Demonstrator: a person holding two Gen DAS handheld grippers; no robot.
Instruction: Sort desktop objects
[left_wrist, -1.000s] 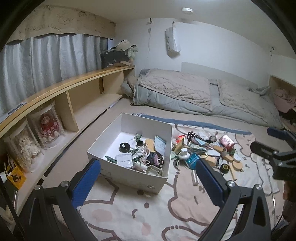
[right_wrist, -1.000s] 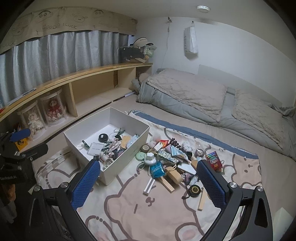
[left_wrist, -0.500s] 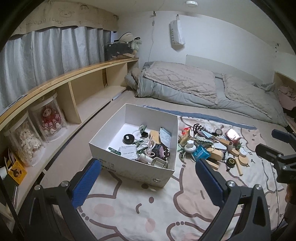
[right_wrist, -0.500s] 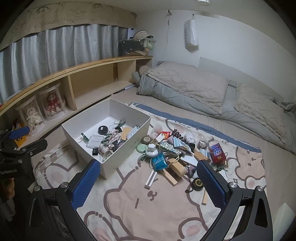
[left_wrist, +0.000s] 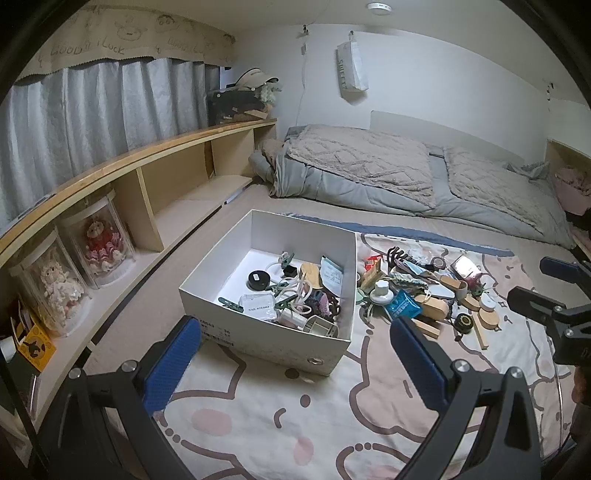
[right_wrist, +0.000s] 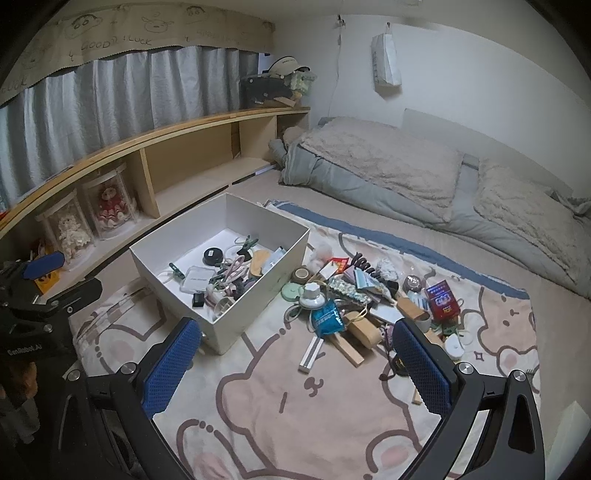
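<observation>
A white cardboard box (left_wrist: 273, 341) (right_wrist: 255, 321) sits on a cartoon-print blanket (left_wrist: 280, 417) (right_wrist: 295, 406) and holds several small items. A pile of loose objects (left_wrist: 417, 291) (right_wrist: 362, 302) lies right of the box: a blue pouch (right_wrist: 327, 319), a red box (right_wrist: 441, 299), wooden pieces, tape rolls. My left gripper (left_wrist: 295, 358) is open and empty, high above the box's near side. My right gripper (right_wrist: 295, 363) is open and empty, above the blanket in front of the pile. Each gripper shows at the edge of the other view (left_wrist: 554, 295) (right_wrist: 40, 280).
A wooden shelf (left_wrist: 155, 192) runs along the left with two doll display cases (left_wrist: 81, 266). Grey bedding and pillows (left_wrist: 388, 177) lie behind the blanket. Curtains (right_wrist: 110, 110) hang over the shelf.
Both grippers have pulled back and risen a little. The box and pile now look smaller and farther off in both views. Nothing was picked up.
</observation>
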